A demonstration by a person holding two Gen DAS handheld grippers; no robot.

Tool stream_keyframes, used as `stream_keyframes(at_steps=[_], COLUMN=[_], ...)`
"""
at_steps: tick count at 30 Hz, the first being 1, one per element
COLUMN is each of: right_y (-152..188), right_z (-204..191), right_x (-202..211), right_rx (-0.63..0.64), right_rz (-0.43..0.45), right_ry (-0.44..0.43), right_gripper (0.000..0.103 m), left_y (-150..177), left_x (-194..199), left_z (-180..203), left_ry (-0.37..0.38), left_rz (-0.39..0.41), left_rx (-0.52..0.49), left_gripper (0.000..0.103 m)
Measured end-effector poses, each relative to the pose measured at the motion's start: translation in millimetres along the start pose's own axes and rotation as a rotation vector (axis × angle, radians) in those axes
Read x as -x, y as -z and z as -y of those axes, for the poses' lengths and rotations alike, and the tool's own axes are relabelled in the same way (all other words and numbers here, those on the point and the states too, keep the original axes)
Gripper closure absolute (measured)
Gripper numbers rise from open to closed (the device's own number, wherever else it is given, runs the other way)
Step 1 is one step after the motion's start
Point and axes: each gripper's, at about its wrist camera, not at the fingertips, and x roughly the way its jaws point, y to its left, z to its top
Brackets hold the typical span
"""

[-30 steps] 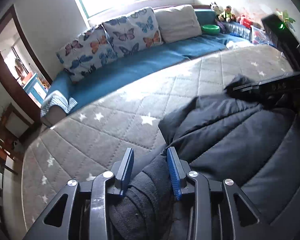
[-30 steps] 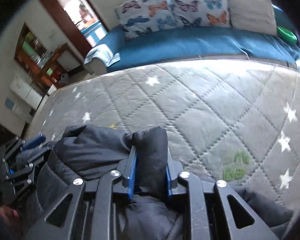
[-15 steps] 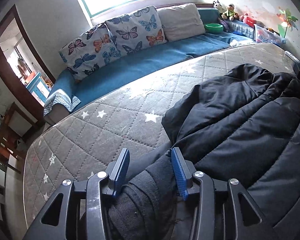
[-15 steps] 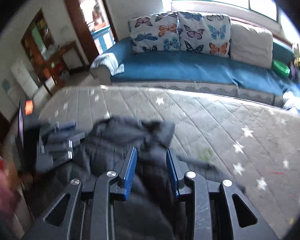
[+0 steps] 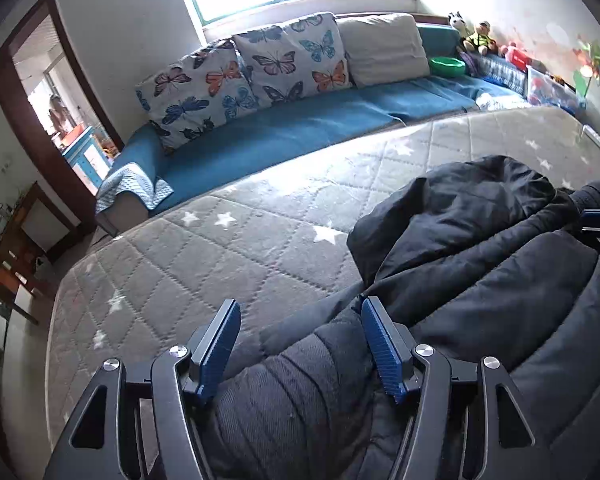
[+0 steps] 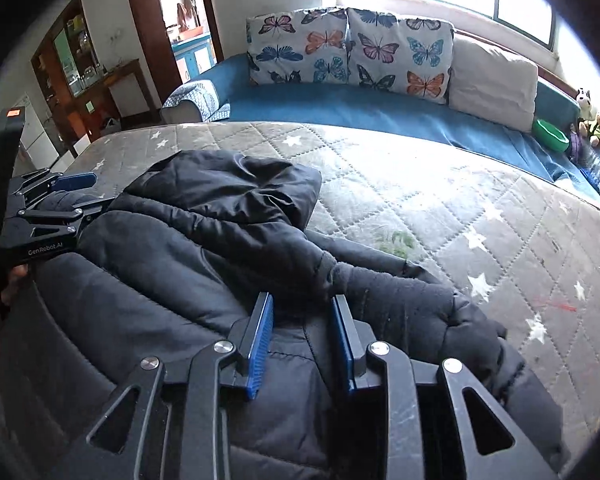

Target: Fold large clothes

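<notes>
Right now I see both grippers released over the black padded jacket (image 6: 172, 248) on the quilted mattress (image 5: 204, 256), my left gripper (image 5: 300, 344) straddling its ribbed cuff (image 5: 284, 396), my right gripper (image 6: 302, 336) nearer the hood (image 6: 228, 188).

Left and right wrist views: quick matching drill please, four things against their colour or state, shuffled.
Things:
1. jacket
2. left tool
3. bowl
4. plain cushion

States:
A. green, on the blue sofa
B. beige, beside the butterfly cushions
C. black, spread on the starred mattress
D. open, with a ribbed cuff between its fingers

Pairs: 1-C, 2-D, 3-A, 4-B
</notes>
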Motion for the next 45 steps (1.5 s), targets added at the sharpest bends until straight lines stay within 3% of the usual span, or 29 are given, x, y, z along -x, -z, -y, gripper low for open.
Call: stream_keyframes(at_steps=[5,9,11,14,19,25,37,40,45], right_y=[1,9,16,22,39,50,61,68,79], right_z=[-26,-58,-75,-97,-122,-119,-118,-108,-84], right_x=[44,73,81,77,49,30,67,72,67], right_rx=[0.045,0.093,0.123,0.163,0.226,0.212,0.21,0.208,0.126], right_rz=[0.041,0.073,0.08,0.057,0.01,0.034,0.067,0.069,0.065], right_ry=[0.029,-0.031,-0.065,-0.105,-0.051,-0.014,0.089,0.121,0.103], right_gripper=[0.068,0.058,0.046,0.046,0.042,0.04,0.039,0.034,0.023], left_y=[16,45,65,92,127,153,150,145,146], left_x=[69,123,144,161,156,134,141,139,138], left_z=[-14,-16,-12,-13,-34,-54,-55,-54,-53], left_ry=[-0.003,0.01,0.007,-0.003,0.006,0.076,0.074,0.075,0.077], left_rz=[0.089,0.124,0.137,0.121,0.085,0.054,0.045,0.044,0.043], left_rx=[0.045,0.047,0.031,0.042,0.092,0.199,0.214,0.218,0.228], left_gripper=[0.036,0.036,0.036,0.036,0.036,0.034,0.034,0.034,0.034])
